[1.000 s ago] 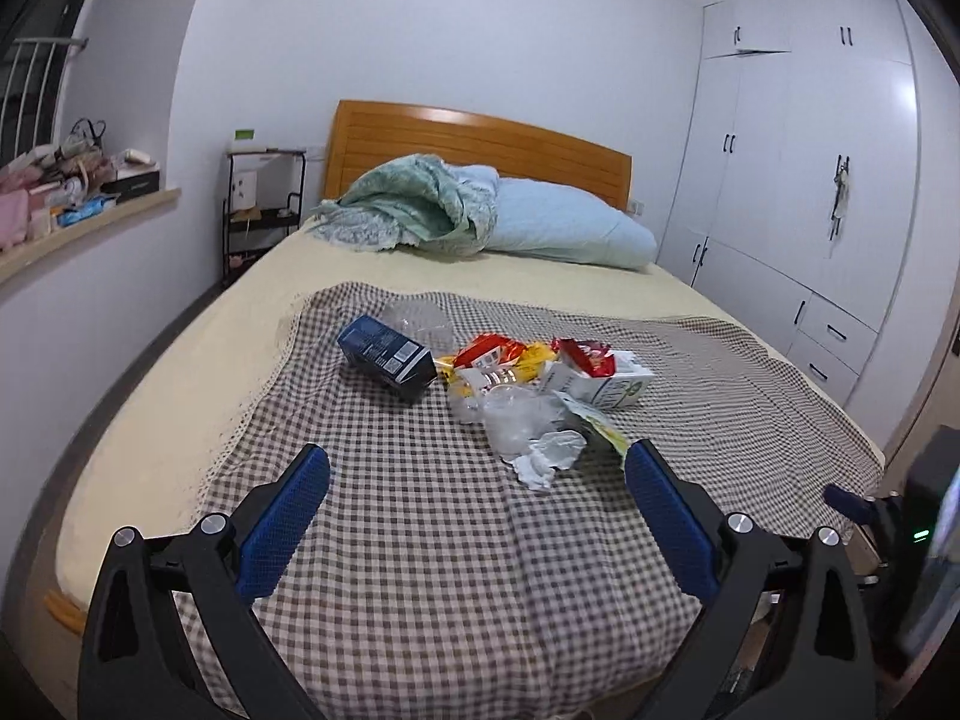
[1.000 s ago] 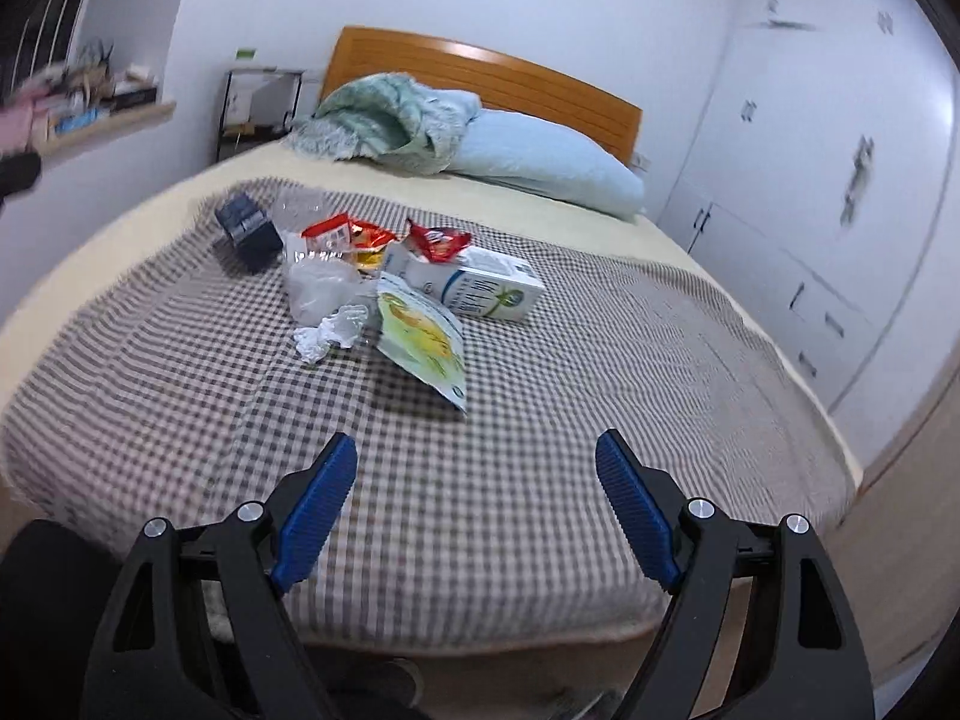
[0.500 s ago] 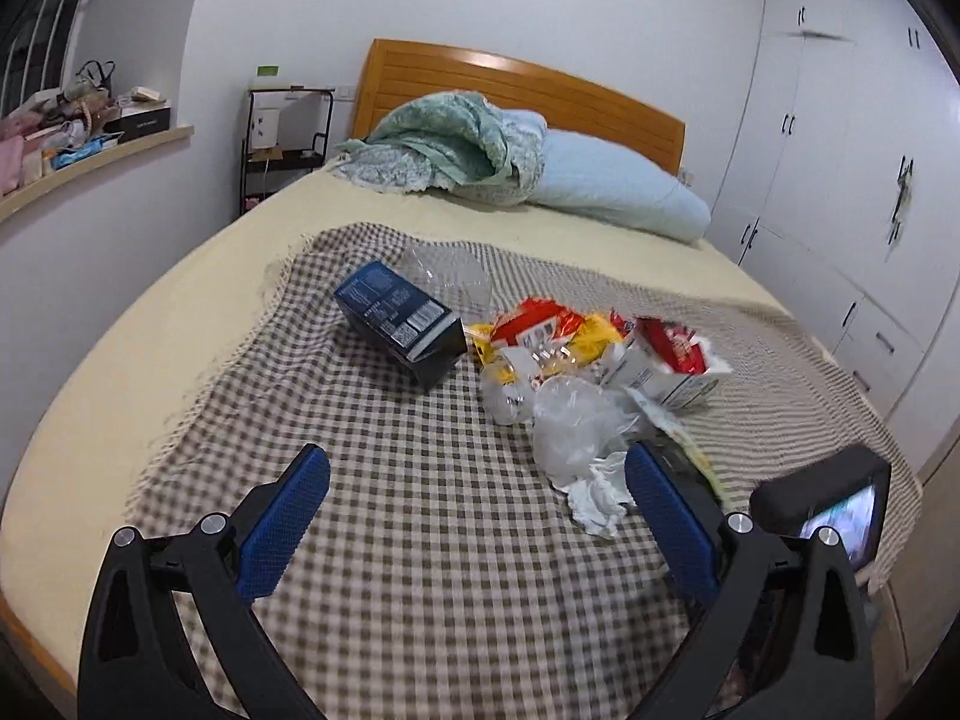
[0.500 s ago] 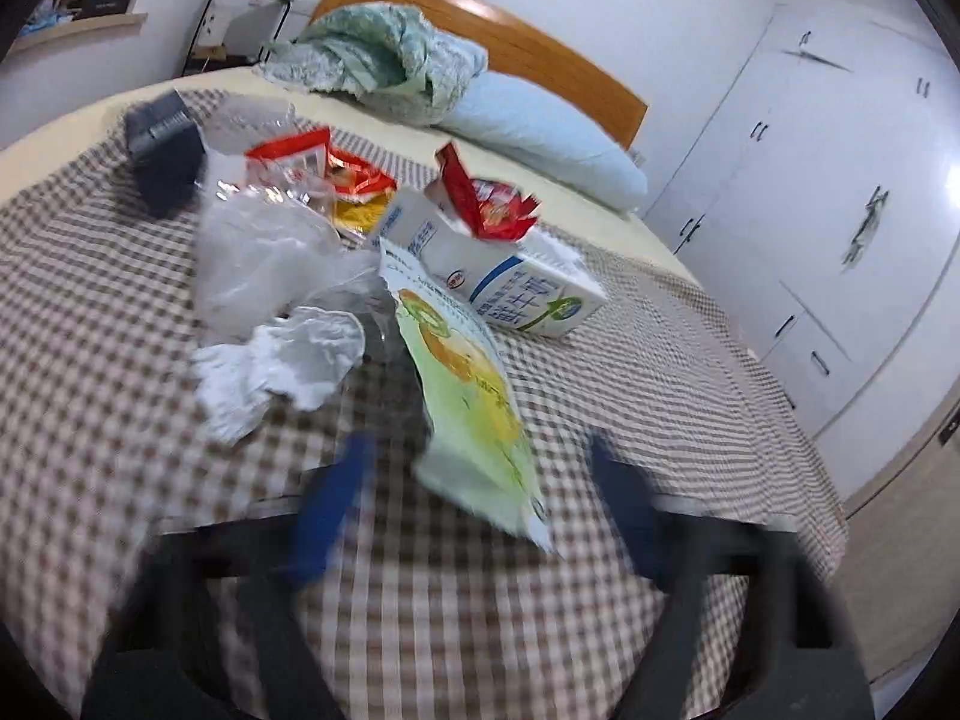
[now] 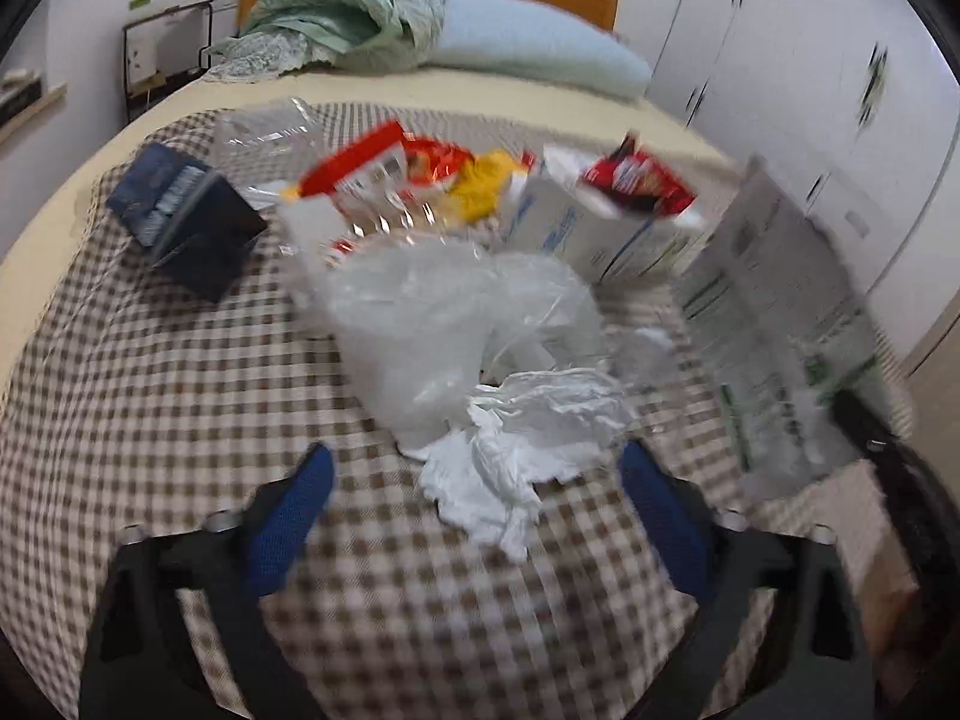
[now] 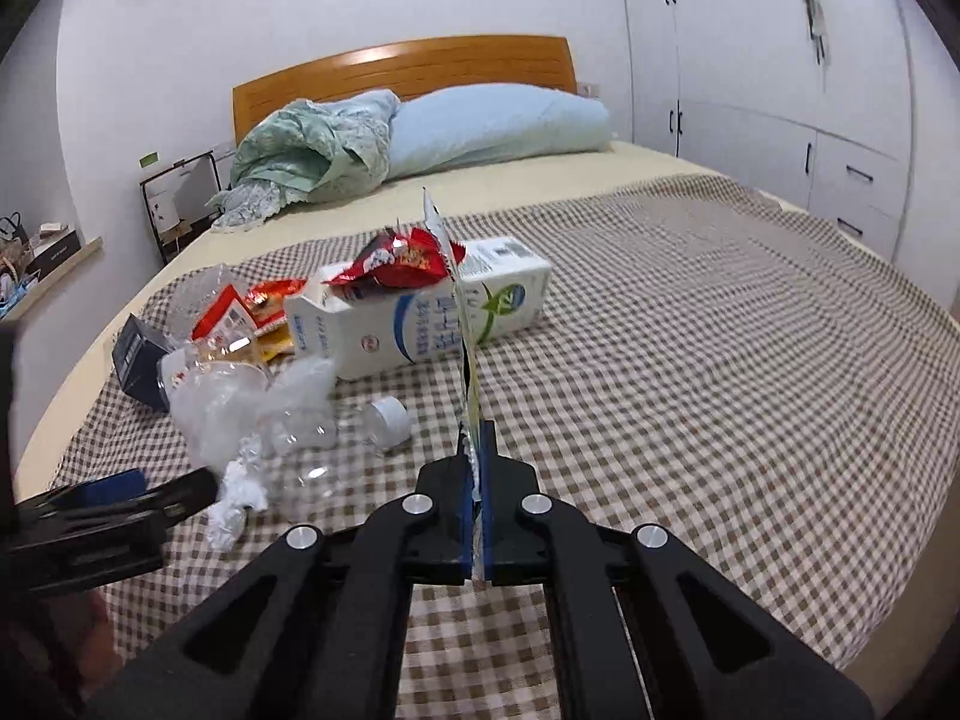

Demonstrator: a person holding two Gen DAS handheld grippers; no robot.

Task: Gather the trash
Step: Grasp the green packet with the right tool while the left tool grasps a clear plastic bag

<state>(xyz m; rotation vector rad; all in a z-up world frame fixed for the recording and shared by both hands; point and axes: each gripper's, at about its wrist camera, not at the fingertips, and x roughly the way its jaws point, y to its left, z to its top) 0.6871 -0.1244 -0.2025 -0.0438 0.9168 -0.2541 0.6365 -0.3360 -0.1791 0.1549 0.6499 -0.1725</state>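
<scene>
- Right wrist view: your right gripper (image 6: 476, 468) is clamped on a flat snack pouch (image 6: 465, 336), seen edge-on and standing up from the blue pads over the checked cloth (image 6: 720, 360).
- Its jaws have just closed fully — the pouch's lower edge sits pinched between them.
- Behind the pouch a white milk carton (image 6: 414, 318) lies on its side, with a red wrapper (image 6: 402, 264) on top of it.
- Left of the carton you have a clear plastic bag (image 6: 240, 402), a crumpled tissue (image 6: 237, 501), a bottle cap (image 6: 390, 414) and a dark blue box (image 6: 135, 360), all on the cloth.
- Your left gripper (image 6: 114, 495) enters at the left edge, just beside the tissue.
- Left wrist view: your left gripper (image 5: 474, 498) hangs over the pile with its jaws apart; they have just been narrowing — the tissue (image 5: 528, 444) lies between the fingers (image 5: 288, 516), and neither pad touches it.
- The plastic bag (image 5: 444, 324) sits just beyond the tissue, the box (image 5: 186, 216) well to the left.
- At the right, blurred, the pouch (image 5: 774, 312) is lifted off the cloth.
- The pillow (image 6: 498, 120) and green blanket (image 6: 312, 150) lie at the headboard.
</scene>
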